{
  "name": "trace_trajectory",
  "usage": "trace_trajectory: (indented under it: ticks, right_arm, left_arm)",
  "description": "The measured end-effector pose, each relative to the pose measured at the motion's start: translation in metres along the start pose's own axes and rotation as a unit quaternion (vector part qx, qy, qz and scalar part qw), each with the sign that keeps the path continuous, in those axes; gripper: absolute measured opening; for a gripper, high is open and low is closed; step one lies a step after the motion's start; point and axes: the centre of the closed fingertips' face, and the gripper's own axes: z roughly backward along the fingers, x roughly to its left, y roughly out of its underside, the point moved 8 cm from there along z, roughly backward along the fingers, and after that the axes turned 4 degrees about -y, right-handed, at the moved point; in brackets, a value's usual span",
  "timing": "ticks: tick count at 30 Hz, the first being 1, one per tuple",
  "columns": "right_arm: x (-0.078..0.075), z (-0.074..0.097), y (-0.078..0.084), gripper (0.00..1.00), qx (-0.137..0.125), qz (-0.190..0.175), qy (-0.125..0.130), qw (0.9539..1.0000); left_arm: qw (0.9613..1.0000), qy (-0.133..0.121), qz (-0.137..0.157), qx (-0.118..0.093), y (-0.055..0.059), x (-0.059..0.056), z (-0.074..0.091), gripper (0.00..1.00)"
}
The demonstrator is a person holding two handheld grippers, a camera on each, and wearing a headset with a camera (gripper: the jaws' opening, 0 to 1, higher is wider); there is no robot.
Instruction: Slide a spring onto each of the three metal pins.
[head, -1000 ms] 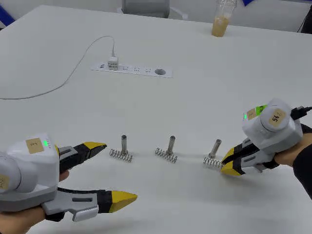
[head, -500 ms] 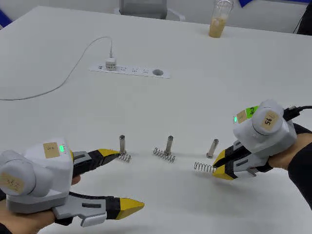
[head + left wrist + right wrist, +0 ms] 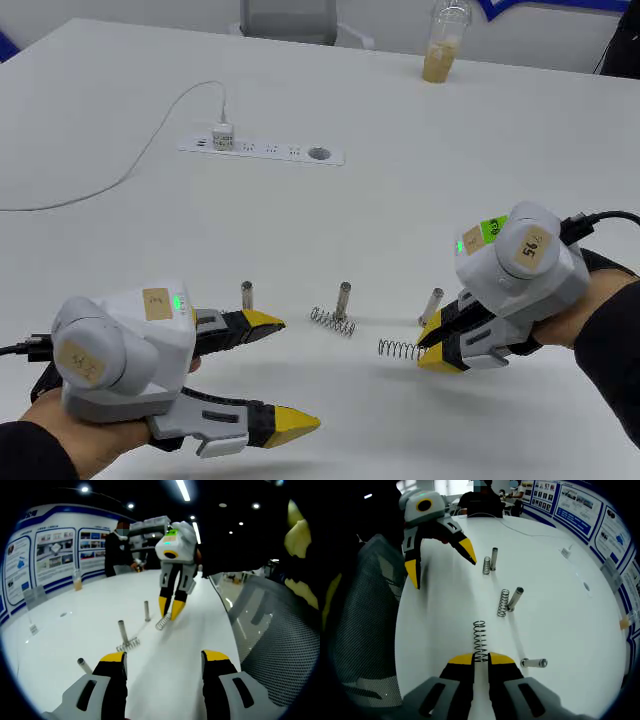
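Three short metal pins stand in a row on the white table: left pin [image 3: 247, 294], middle pin [image 3: 343, 298], right pin [image 3: 432, 305]. My right gripper [image 3: 430, 350] is shut on the end of a spring [image 3: 400, 348], which sticks out level to the left, in front of the right pin; the right gripper view shows this spring [image 3: 480, 639] between the closed tips. A second spring [image 3: 332, 321] lies at the middle pin's foot. A third spring [image 3: 486, 565] lies by the left pin [image 3: 494, 558]. My left gripper [image 3: 285, 372] is open, its upper jaw beside the left pin.
A white power strip [image 3: 262, 150] with a plug [image 3: 222, 133] and a cable [image 3: 130, 170] lies further back. A cup of drink [image 3: 440, 45] and a chair [image 3: 290, 18] are at the far edge. People stand beyond the table in the gripper views.
My right gripper has drawn its spring away from the right pin, toward me and leftward. My left gripper has moved forward toward the left pin, covering the spring there.
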Motion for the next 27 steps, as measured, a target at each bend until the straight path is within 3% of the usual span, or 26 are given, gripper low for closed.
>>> trace_trajectory:
  ticks: [13, 27]
  right_arm:
    - [0.010, 0.003, -0.025, 0.11, -0.003, 0.033, -0.011, 0.9994]
    - [0.022, 0.002, -0.043, 0.11, -0.007, 0.064, -0.023, 0.9977]
  left_arm:
    - [0.9994, 0.030, -0.019, -0.005, -0.013, 0.000, -0.020, 0.51]
    - [0.9983, 0.042, -0.041, -0.009, -0.019, -0.002, -0.032, 0.37]
